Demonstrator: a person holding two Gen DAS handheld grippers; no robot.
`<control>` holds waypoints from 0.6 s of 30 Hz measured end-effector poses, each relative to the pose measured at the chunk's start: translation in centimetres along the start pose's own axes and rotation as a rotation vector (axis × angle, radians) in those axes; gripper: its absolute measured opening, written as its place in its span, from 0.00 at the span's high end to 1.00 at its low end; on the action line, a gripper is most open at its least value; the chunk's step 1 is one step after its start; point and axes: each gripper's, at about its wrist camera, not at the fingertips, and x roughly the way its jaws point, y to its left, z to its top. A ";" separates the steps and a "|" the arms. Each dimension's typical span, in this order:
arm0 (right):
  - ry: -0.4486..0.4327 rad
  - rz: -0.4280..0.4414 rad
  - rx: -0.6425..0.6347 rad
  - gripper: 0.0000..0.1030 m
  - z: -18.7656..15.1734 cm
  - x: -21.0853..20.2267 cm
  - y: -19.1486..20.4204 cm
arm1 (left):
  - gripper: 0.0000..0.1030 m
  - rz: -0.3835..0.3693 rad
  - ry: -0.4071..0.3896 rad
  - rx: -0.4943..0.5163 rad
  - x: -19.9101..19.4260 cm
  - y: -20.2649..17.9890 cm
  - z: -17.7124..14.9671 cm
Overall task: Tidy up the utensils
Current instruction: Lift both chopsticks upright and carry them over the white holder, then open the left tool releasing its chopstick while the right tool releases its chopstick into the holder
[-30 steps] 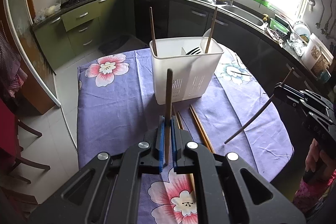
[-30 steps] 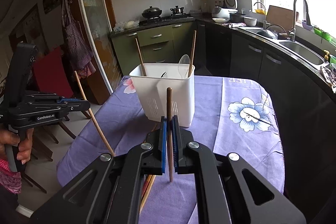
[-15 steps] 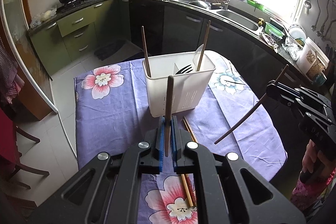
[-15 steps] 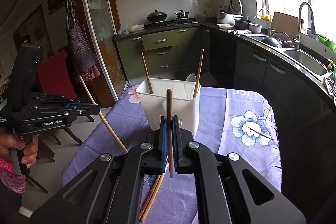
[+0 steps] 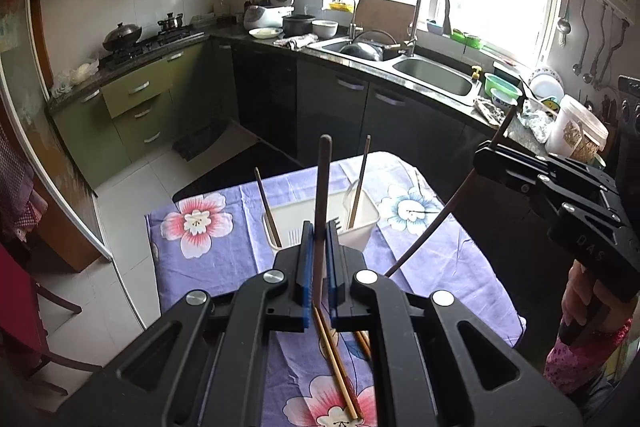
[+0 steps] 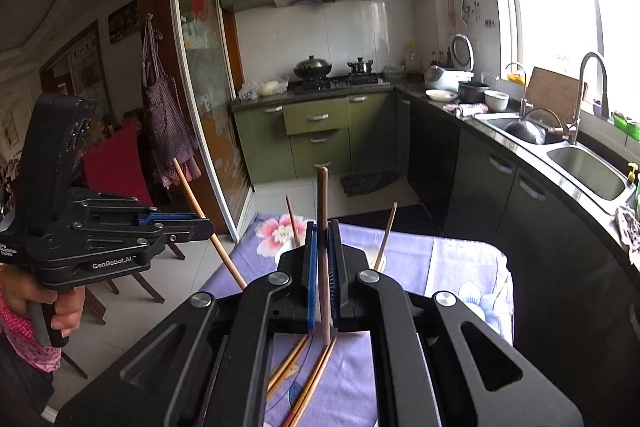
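Left wrist view: the left claw (image 5: 319, 259) is pinched on one upright chopstick (image 5: 322, 195), held by its middle, probably so that its tip can be lowered into the white holder (image 5: 366, 227) on the cloth-covered bench (image 5: 224, 259); the holder contains two leaning chopsticks, a pale spoon and a fork, and loose chopsticks (image 5: 336, 367) lie below the claw. Right wrist view: the right claw (image 6: 323, 275) likewise pinches a single upright chopstick (image 6: 322, 211) above the bench, the holder mostly hidden behind it.
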 end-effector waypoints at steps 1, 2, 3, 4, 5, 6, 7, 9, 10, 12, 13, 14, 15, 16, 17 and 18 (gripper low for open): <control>-0.008 0.001 0.001 0.94 0.7 -0.1 -0.2 | 0.94 0.001 -0.019 0.000 -0.5 0.0 0.7; -0.019 0.003 0.005 0.94 1.4 0.0 -0.4 | 0.94 0.005 -0.035 0.001 -0.8 0.1 1.4; -0.027 0.004 0.009 0.94 2.1 0.0 -0.6 | 0.94 0.009 -0.051 0.001 -1.2 0.1 2.0; -0.036 0.001 0.011 0.94 2.9 0.1 -0.9 | 0.94 0.016 -0.068 0.002 -1.5 0.2 2.6; -0.047 0.000 0.014 0.94 3.6 0.2 -1.1 | 0.94 0.021 -0.080 0.002 -1.7 0.3 3.1; -0.058 -0.004 0.015 0.94 4.3 0.4 -1.3 | 0.94 0.031 -0.093 0.001 -1.8 0.3 3.6; -0.065 -0.010 0.016 0.94 4.8 0.7 -1.5 | 0.94 0.041 -0.104 0.000 -1.7 0.5 4.1; -0.082 -0.023 0.019 0.94 5.8 1.5 -2.0 | 0.94 0.053 -0.116 -0.005 -1.2 0.8 5.0; -0.082 -0.026 0.021 0.94 6.2 2.0 -2.3 | 0.94 0.054 -0.119 -0.010 -0.9 1.0 5.4; -0.076 -0.032 0.028 0.94 6.8 3.4 -3.0 | 0.94 0.056 -0.119 -0.021 0.2 1.5 6.0; -0.071 -0.036 0.030 0.94 6.9 4.1 -3.3 | 0.94 0.056 -0.115 -0.027 0.8 1.7 6.3; -0.063 -0.040 0.032 0.94 7.0 5.0 -3.7 | 0.94 0.054 -0.110 -0.033 1.5 2.0 6.5; -0.057 -0.040 0.037 0.94 7.0 5.7 -4.1 | 0.94 0.054 -0.106 -0.037 2.1 2.2 6.6; -0.051 -0.039 0.042 0.94 6.9 6.5 -4.5 | 0.94 0.056 -0.097 -0.039 2.9 2.3 6.7; -0.044 -0.038 0.045 0.94 6.8 7.3 -5.0 | 0.94 0.057 -0.088 -0.042 3.7 2.5 6.7; -0.037 -0.038 0.052 0.94 6.5 7.9 -5.4 | 0.94 0.056 -0.074 -0.044 4.4 2.7 6.6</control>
